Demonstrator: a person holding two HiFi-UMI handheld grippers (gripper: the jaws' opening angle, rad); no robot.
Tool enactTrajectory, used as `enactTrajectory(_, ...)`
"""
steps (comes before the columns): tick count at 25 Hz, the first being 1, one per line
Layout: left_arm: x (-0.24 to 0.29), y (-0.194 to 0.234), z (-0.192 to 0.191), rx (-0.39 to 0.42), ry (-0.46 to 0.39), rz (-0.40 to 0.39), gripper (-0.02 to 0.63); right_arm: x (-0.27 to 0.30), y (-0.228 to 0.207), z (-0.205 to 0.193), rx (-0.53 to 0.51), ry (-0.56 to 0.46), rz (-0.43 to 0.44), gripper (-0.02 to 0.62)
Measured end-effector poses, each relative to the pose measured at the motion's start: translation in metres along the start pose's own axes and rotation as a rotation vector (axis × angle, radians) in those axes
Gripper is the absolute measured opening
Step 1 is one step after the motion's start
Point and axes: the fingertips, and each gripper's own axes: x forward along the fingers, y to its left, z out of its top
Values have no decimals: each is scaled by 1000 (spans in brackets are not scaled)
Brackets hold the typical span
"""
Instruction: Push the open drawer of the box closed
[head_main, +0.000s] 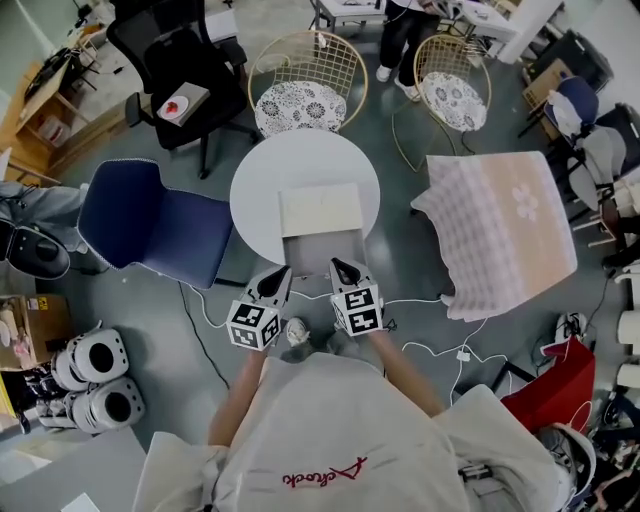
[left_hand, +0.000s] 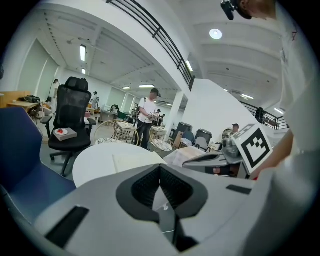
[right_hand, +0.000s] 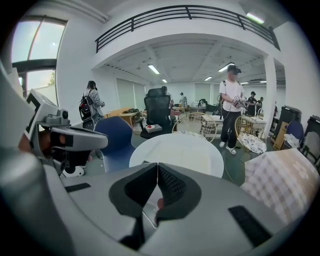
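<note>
In the head view a cream box (head_main: 320, 209) lies on a round white table (head_main: 262, 188). Its grey drawer (head_main: 322, 250) stands pulled out over the table's near edge. My left gripper (head_main: 276, 274) is shut and empty, its tip at the drawer's near left corner. My right gripper (head_main: 343, 267) is shut and empty too, its tip at the drawer's near right corner. Whether either tip touches the drawer front I cannot tell. In the left gripper view the jaws (left_hand: 160, 168) meet above the table (left_hand: 97, 161). In the right gripper view the jaws (right_hand: 157, 165) meet before the table (right_hand: 182, 151).
A blue chair (head_main: 150, 222) stands left of the table, a black office chair (head_main: 175, 75) behind it. Two wire chairs (head_main: 305, 85) stand at the far side. A checked cloth (head_main: 500, 230) covers something at the right. Cables (head_main: 440, 345) trail on the floor. A person (right_hand: 231, 107) stands beyond the table.
</note>
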Motion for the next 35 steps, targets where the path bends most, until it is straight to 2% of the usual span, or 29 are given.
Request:
enactTrajectory(12, -10, -33, -68, -109, 99, -17, 12, -13, 27, -86, 40, 167, 61, 17)
enactTrajectory(20, -16, -34, -96, -134, 136, 3, 12, -7, 39, -129, 53, 248, 134, 19)
enactTrajectory(21, -17, -35, -98, -137, 139, 6, 12, -5, 40, -132, 65, 254, 143, 37)
enactTrajectory(23, -18, -37, -103, -144, 142, 9, 12, -1, 40, -138, 82, 263, 145, 165)
enactTrajectory(24, -19, -38, -104, -147, 143, 11, 12, 2, 39, -141, 81, 268, 143, 183)
enactTrajectory(35, -21, -46, -108, -165, 146, 11, 12, 32, 27, -154, 70, 318, 120, 196)
